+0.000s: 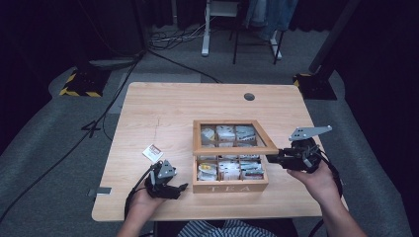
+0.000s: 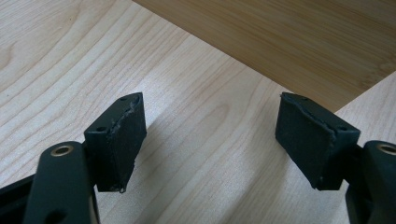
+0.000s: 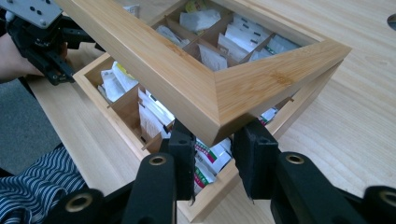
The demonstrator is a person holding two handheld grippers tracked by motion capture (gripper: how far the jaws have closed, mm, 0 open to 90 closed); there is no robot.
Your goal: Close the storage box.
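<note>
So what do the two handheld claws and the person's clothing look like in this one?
Both are matte black two-jaw tools. The left claw and the right claw each carry a grey three-cornered plate on top and trail a black cable. Flat black pads line the jaws, and brass-coloured rivets show at the pivots. The forearms are bare; a blue-and-white striped garment is worn.

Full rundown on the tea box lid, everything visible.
The lid is a light bamboo-look wooden frame around a clear pane, through which tea bags show. It is hinged at the far edge of the tea box and is raised partway, tilted over the compartments. Its front right corner sits between the jaws of the right hand-held gripper, which stand slightly apart around it.
</note>
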